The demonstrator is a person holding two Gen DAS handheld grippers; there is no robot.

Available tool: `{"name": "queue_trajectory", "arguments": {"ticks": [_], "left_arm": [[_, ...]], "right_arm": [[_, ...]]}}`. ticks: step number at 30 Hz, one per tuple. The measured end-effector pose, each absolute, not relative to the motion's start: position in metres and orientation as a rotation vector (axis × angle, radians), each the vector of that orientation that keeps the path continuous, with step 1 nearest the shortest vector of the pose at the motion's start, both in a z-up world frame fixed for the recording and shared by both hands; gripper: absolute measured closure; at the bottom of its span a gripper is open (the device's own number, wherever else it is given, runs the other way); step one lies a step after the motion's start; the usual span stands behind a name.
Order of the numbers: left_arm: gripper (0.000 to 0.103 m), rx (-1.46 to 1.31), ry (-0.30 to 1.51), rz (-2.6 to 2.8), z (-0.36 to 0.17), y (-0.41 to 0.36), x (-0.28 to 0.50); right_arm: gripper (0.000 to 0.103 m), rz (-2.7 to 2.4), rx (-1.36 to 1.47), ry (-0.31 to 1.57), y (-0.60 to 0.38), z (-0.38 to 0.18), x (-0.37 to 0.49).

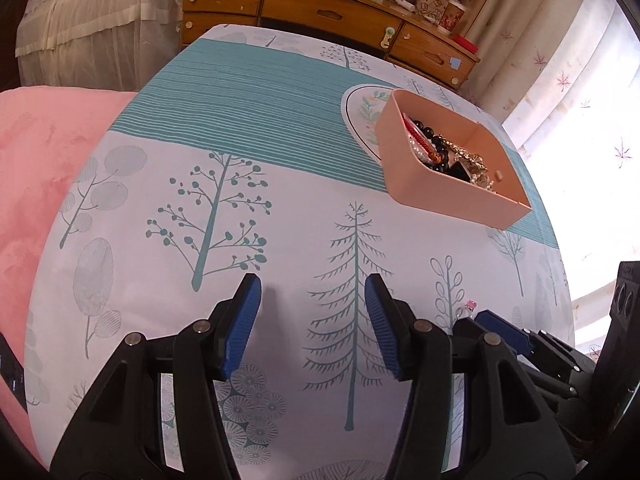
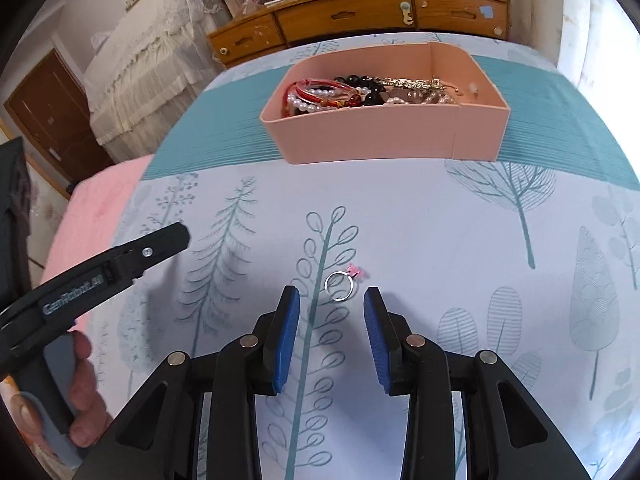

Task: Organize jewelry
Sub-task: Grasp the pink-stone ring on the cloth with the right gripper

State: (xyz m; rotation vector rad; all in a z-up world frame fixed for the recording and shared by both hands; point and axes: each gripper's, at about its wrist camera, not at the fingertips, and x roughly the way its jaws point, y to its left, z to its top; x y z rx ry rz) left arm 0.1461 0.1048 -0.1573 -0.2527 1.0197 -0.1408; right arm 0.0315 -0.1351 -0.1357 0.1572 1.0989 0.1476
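Observation:
A silver ring with a pink charm (image 2: 341, 285) lies on the tree-print cloth, just ahead of my open right gripper (image 2: 331, 300) and between the lines of its blue pads. The ring also shows small in the left wrist view (image 1: 467, 309), beside the right gripper's pad (image 1: 505, 332). A pink open box (image 2: 384, 132) holds pearl, red and black bead bracelets and gold chains (image 2: 368, 94); it sits farther back. In the left wrist view the box (image 1: 444, 192) is at the right. My left gripper (image 1: 313, 304) is open and empty over the cloth.
A patterned plate (image 1: 360, 108) lies partly under the box. A wooden dresser (image 2: 360, 16) with clutter stands behind the table. A pink cushion (image 1: 36, 168) lies at the left. Curtains (image 1: 568, 92) hang at the right. The left gripper's handle and the hand (image 2: 80, 380) are at the lower left.

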Motion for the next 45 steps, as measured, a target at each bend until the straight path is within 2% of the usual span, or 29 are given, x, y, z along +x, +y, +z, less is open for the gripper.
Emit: {"name": "queue_trajectory", "arguments": {"ticks": [20,29,35,36,38,40,45], "left_arm": [[0.052,-0.268,1.024,-0.192,-0.162,0.097,0.145],[0.052,-0.215,1.002,-0.191,-0.155,0.088,0.141],[0.052,-0.168,0.989,-0.184,-0.147,0.077,0.137],[0.051,-0.165,0.990,-0.184,-0.146,0.075,0.137],[0.037,-0.164,0.989,-0.188,-0.143,0.072,0.137],[0.030,-0.162,0.977,-0.186,-0.139,0.070,0.137],[0.025,-0.144,0.971,-0.169,-0.126,0.063,0.146]], "right_arm": [[0.070,0.089,-0.006,1.046,-0.113,-0.138,0.055],[0.090,0.056,-0.067,1.034,-0.113,-0.140,0.053],[0.092,0.079,-0.028,1.035,-0.120,-0.139,0.049],[0.094,0.086,-0.015,1.034,-0.122,-0.138,0.049],[0.094,0.095,0.007,1.035,-0.126,-0.136,0.047],[0.094,0.102,0.023,1.031,-0.130,-0.133,0.046],[0.094,0.133,0.080,1.013,-0.141,-0.118,0.048]]}}
